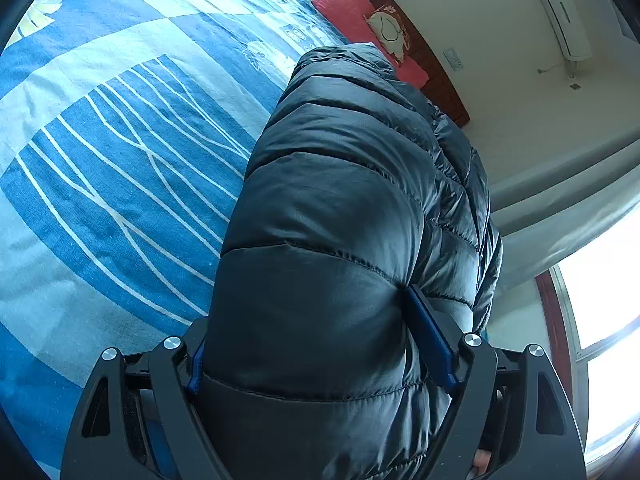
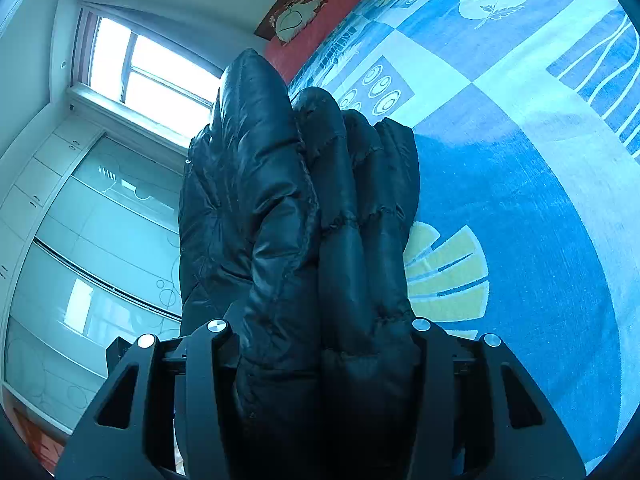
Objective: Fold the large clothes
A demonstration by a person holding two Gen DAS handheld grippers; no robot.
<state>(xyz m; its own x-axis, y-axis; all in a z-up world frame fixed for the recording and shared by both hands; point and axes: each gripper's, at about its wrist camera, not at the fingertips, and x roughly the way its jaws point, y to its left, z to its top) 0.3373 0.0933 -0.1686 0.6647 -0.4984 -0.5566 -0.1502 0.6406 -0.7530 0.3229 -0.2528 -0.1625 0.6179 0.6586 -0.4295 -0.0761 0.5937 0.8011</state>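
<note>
A dark quilted puffer jacket [image 1: 344, 184] fills the space between the fingers of my left gripper [image 1: 308, 320], and the blue pads [image 1: 430, 340] press into its bulky folded bundle. The jacket rises above a blue patterned bed sheet [image 1: 120, 160]. In the right wrist view the same jacket [image 2: 280, 184] stands as several stacked puffy layers. My right gripper [image 2: 320, 322] is shut on those layers, and its fingertips are hidden by the fabric. The sheet [image 2: 520, 168] lies to the right of the bundle.
A pink pillow [image 1: 344, 8] and a dark wooden headboard [image 1: 444, 84] sit at the bed's far end. A wall air conditioner [image 1: 556, 12] and a bright window [image 1: 600, 300] are on the right. The right wrist view shows a window [image 2: 152, 76] and sliding wardrobe doors [image 2: 100, 240].
</note>
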